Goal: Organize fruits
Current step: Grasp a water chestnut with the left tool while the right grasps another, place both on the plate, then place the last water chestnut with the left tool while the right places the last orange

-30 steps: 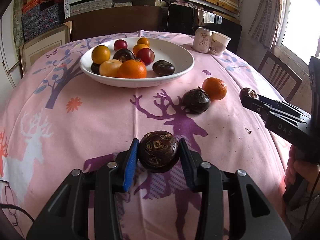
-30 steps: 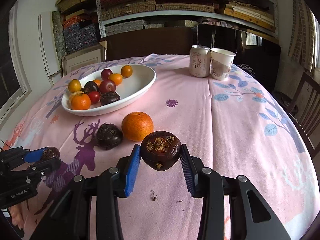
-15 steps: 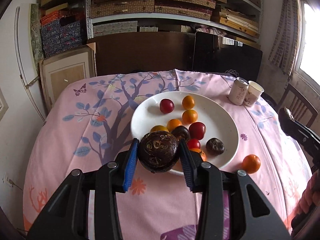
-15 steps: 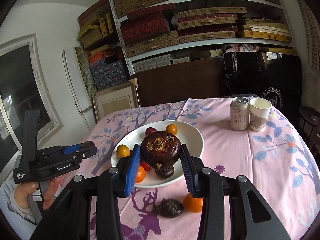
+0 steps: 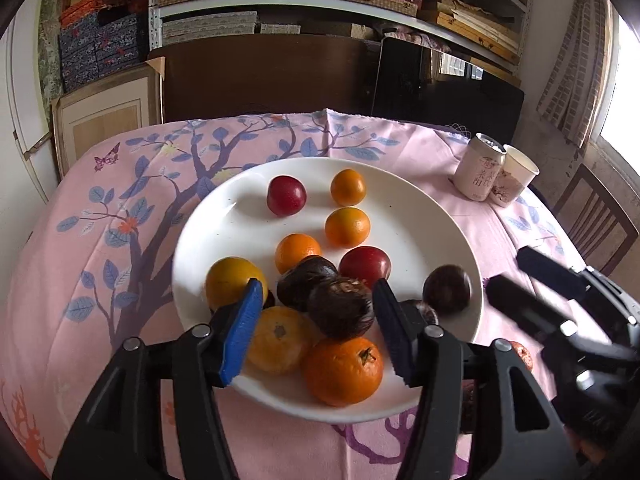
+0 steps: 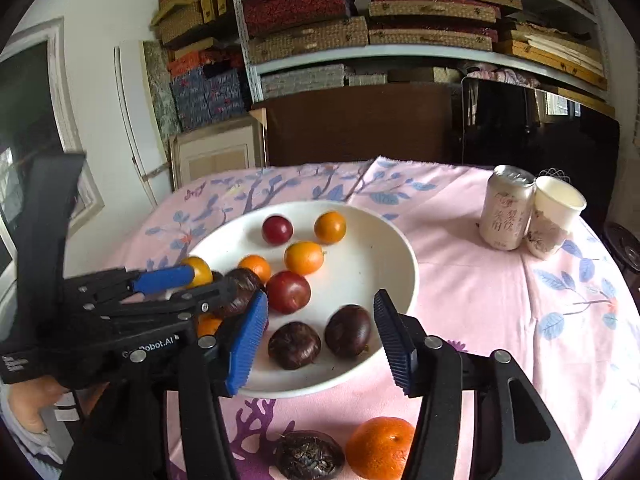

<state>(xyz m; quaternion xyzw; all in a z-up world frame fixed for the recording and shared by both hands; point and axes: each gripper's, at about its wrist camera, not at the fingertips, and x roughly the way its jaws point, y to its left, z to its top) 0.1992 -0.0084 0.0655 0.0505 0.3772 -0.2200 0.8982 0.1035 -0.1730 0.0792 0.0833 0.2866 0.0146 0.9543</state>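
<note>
A white plate (image 5: 236,220) on the pink cloth holds oranges, red plums and dark wrinkled fruits. My left gripper (image 5: 318,330) hovers over the plate's near side, jaws opening. A dark fruit (image 5: 340,307) sits between the blue pads, free of both, resting on the pile. My right gripper (image 6: 320,342) is over the plate (image 6: 372,240) too, jaws opening, with two dark fruits (image 6: 347,330) lying in the plate below the gap, neither touched. Each gripper shows in the other's view: the right gripper (image 5: 509,270) at the plate's right rim, the left gripper (image 6: 212,280) on the left.
On the cloth in front of the plate lie an orange (image 6: 378,452) and a dark fruit (image 6: 308,458). A drink can (image 6: 506,214) and a paper cup (image 6: 554,216) stand at the back right. A wooden chair (image 5: 596,224) is beyond the table's right edge.
Both grippers travelled from the table's front to above the plate. Each held a dark fruit; now both pairs of jaws have spread and the fruits lie in the plate.
</note>
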